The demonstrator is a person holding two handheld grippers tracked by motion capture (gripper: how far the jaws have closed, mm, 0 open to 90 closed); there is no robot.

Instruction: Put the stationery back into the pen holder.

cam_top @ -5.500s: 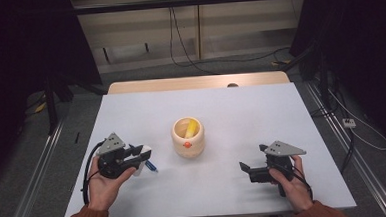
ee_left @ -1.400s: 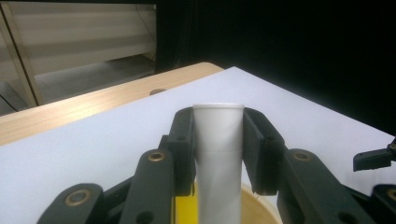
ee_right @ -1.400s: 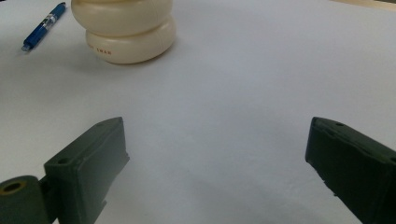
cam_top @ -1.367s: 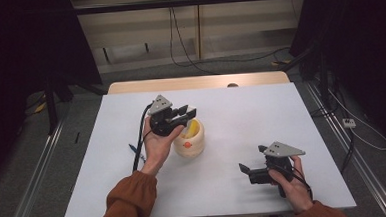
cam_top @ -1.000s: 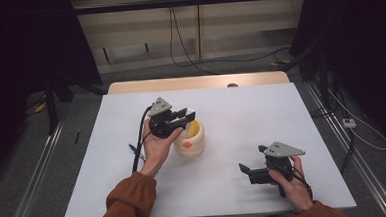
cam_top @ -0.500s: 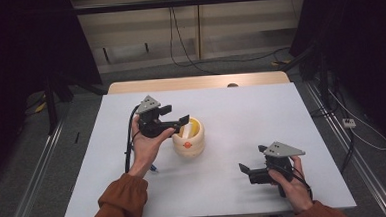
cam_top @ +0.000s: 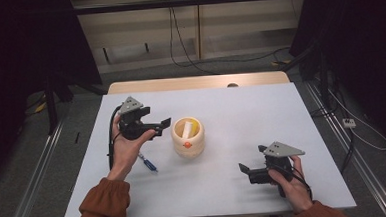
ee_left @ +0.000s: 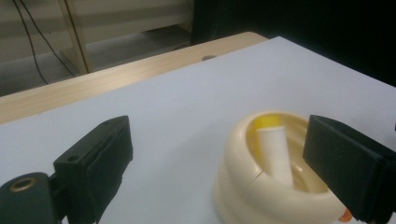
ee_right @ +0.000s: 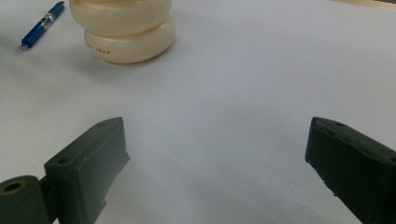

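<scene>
White table (cam_top: 241, 111): left gripper (cam_top: 160, 126), just opened, and right gripper (cam_top: 244, 170) gape empty; one cup (cam_top: 188, 137), one pen (cam_top: 147, 162).

Left gripper (ee_left: 219, 172) jaws just opened wide, nothing between pads. Cream holder (ee_left: 243, 191) close below, white tube (ee_left: 276, 151) leaning inside, white table (ee_left: 187, 102).

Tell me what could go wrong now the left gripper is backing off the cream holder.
1. The left gripper, jaws just opened and empty, hangs close beside the cream holder; a stray swing could tip it.
2. The white stick leans loosely inside and could fall out.
3. The blue pen lies by the left wrist; the sleeve might drag it.
</scene>
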